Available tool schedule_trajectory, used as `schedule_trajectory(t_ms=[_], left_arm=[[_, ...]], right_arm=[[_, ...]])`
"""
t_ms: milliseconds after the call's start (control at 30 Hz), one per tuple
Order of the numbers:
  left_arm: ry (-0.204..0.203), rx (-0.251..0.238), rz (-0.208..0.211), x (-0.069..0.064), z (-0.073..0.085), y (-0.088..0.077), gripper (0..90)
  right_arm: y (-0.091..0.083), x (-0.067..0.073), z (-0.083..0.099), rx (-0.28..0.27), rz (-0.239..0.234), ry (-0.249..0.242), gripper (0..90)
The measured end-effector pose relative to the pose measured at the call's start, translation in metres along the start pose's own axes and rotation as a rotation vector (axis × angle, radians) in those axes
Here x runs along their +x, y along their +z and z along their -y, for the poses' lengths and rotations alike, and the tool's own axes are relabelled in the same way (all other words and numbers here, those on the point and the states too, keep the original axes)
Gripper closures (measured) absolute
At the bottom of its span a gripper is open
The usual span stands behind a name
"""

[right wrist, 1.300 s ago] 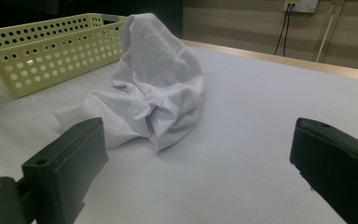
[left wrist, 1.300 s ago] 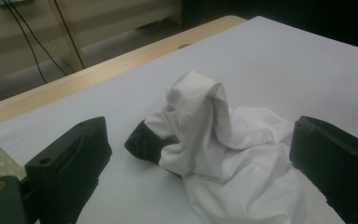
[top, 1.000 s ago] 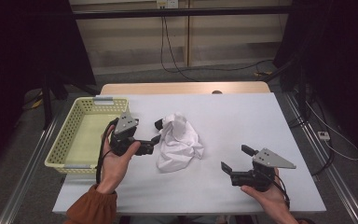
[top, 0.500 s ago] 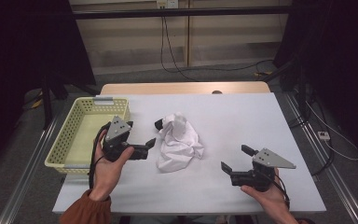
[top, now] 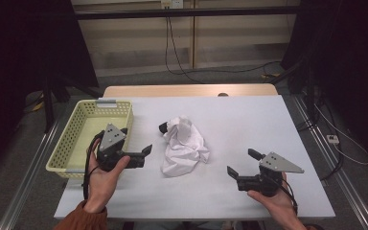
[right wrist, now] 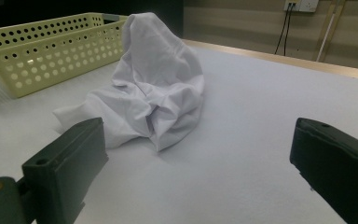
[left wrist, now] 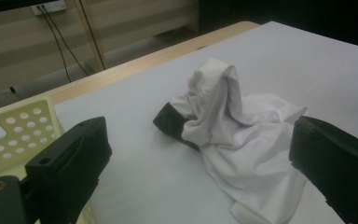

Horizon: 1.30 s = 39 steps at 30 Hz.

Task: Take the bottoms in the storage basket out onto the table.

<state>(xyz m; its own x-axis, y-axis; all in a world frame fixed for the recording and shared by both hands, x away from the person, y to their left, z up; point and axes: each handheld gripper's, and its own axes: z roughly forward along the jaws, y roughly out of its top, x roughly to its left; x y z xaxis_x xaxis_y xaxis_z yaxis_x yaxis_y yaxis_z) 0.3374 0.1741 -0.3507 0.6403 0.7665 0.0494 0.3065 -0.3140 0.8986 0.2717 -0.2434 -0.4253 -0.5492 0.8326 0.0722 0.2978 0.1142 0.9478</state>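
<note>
A crumpled white cloth [top: 185, 146] with a black trim end [top: 164, 128] lies in the middle of the white table [top: 249, 120]. My left gripper [top: 140, 144] is held left of the cloth, by the basket's near right corner. Its jaws stand wide open and apart from the cloth. In the left gripper view the cloth [left wrist: 242, 126] lies ahead of the open left gripper [left wrist: 200, 140]. My right gripper [top: 242, 163] hovers open at the front right, well clear of the cloth. In the right gripper view the cloth [right wrist: 158, 88] rises in a heap beyond the empty right gripper [right wrist: 198, 140].
A pale yellow perforated basket [top: 88, 132] stands at the table's left side, also seen as the basket [left wrist: 23, 121] and the basket [right wrist: 51, 51] in the gripper views. A wooden strip [top: 187, 90] runs along the far edge. Cables hang on the wall behind.
My left gripper has drawn back from the cloth, leftward and toward the near edge, and its jaws remain open. The right gripper and the cloth have stayed put.
</note>
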Motion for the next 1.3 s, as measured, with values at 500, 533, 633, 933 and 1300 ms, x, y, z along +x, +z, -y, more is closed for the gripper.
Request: schedule_trajectory(t_ms=[500, 533, 633, 933, 1300], left_arm=[[-0.034, -0.015, -0.021, 0.004, 0.016, -0.016, 5.4], [-0.028, -0.015, -0.02, 0.003, 0.016, -0.017, 5.4], [-0.027, -0.015, -0.018, 0.002, 0.02, -0.019, 5.4], [-0.027, 0.013, -0.045, 0.002, 0.035, -0.021, 5.6], [-0.054, 0.048, -0.033, 0.001, 0.053, -0.025, 5.5]], right_arm=[[0.0, 0.0, 0.0, -0.001, 0.001, 0.001, 3.8], [0.0, 0.0, 0.0, -0.001, 0.001, 0.003, 3.8], [0.0, 0.0, 0.0, 0.0, 0.001, 0.001, 3.8], [0.0, 0.0, 0.0, -0.002, 0.002, 0.007, 3.8], [0.0, 0.0, 0.0, -0.002, 0.002, 0.006, 3.8]])
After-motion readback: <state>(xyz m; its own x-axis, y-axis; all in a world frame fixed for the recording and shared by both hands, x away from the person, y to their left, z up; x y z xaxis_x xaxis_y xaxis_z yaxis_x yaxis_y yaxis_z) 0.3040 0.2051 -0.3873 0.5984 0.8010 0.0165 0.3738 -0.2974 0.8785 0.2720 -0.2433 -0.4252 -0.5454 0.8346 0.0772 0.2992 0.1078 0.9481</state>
